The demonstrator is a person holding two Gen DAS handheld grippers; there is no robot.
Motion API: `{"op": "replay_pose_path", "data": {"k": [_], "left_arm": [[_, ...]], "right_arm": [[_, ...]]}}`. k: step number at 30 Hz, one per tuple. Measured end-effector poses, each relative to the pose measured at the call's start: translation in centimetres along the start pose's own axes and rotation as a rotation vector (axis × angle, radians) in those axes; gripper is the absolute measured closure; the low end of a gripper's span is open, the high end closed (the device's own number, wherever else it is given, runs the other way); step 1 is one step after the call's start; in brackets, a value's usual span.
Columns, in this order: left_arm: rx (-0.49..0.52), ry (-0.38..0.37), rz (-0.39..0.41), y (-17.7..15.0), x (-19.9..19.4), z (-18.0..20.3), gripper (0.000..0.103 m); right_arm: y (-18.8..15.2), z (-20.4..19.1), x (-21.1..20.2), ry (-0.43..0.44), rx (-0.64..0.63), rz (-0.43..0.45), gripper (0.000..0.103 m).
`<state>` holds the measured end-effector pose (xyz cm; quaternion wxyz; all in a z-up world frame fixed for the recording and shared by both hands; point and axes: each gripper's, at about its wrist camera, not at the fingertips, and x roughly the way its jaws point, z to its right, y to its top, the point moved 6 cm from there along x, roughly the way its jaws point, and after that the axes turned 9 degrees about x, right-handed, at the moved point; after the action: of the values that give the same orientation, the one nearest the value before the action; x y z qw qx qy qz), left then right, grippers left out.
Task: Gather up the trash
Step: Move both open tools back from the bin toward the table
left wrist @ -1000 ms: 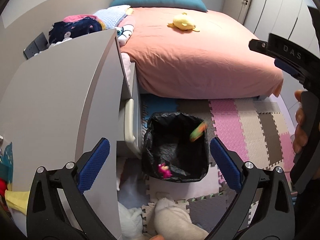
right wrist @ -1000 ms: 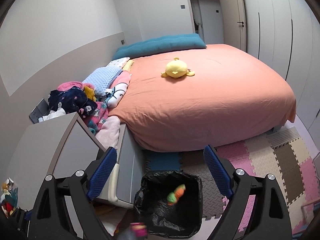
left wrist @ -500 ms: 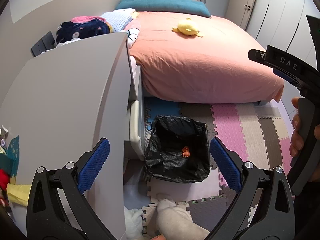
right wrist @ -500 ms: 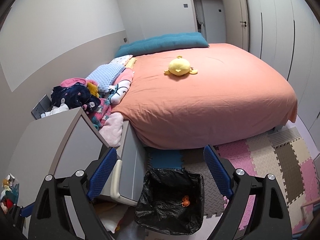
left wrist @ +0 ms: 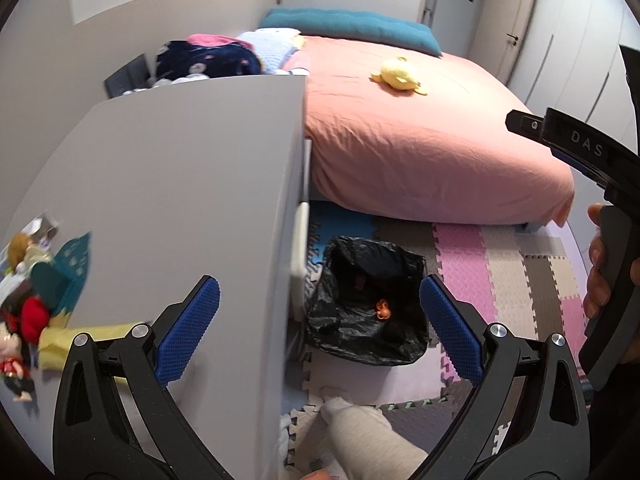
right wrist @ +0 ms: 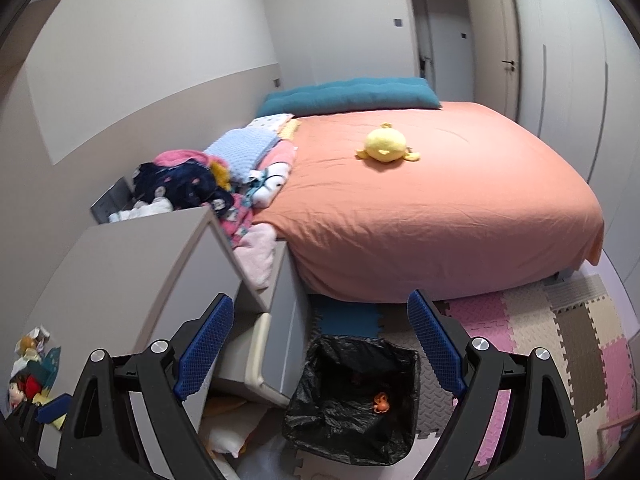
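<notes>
Left wrist view: left gripper [left wrist: 319, 326] spread wide and empty above grey cabinet top [left wrist: 168, 184] and black-lined trash bin [left wrist: 370, 300], small orange scrap [left wrist: 382, 309] inside, right wrist view: right gripper [right wrist: 320, 350] equally wide, empty, bin [right wrist: 352, 396] beside pink bed [right wrist: 440, 216]

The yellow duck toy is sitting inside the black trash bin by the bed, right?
Not quite. The yellow duck toy sits on top of the pink bed, as the right wrist view shows. The black trash bin by the bed holds only a small orange scrap.
</notes>
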<state>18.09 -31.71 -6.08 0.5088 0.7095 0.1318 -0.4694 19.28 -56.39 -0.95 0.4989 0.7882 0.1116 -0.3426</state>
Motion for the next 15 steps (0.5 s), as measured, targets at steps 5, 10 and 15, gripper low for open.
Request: {"op": "replay_pose_path", "data": {"k": [5, 10, 15], "left_arm": [[-0.044, 0.041, 0.009, -1.7, -1.8, -3.0, 0.006], [-0.084, 0.08, 0.019, -3.2, -3.5, -5.7, 0.006], [-0.133, 0.12, 0.028, -4.9, -5.2, -8.6, 0.006]], "right_arm": [[-1.8, -3.7, -0.8, 0.045, -0.053, -0.019, 0.014], [-3.6, -7.5, -1.1, 0.076, -0.115, -0.039, 0.014], [-5.5, -11.3, -1.5, 0.128, -0.165, -0.06, 0.014]]}}
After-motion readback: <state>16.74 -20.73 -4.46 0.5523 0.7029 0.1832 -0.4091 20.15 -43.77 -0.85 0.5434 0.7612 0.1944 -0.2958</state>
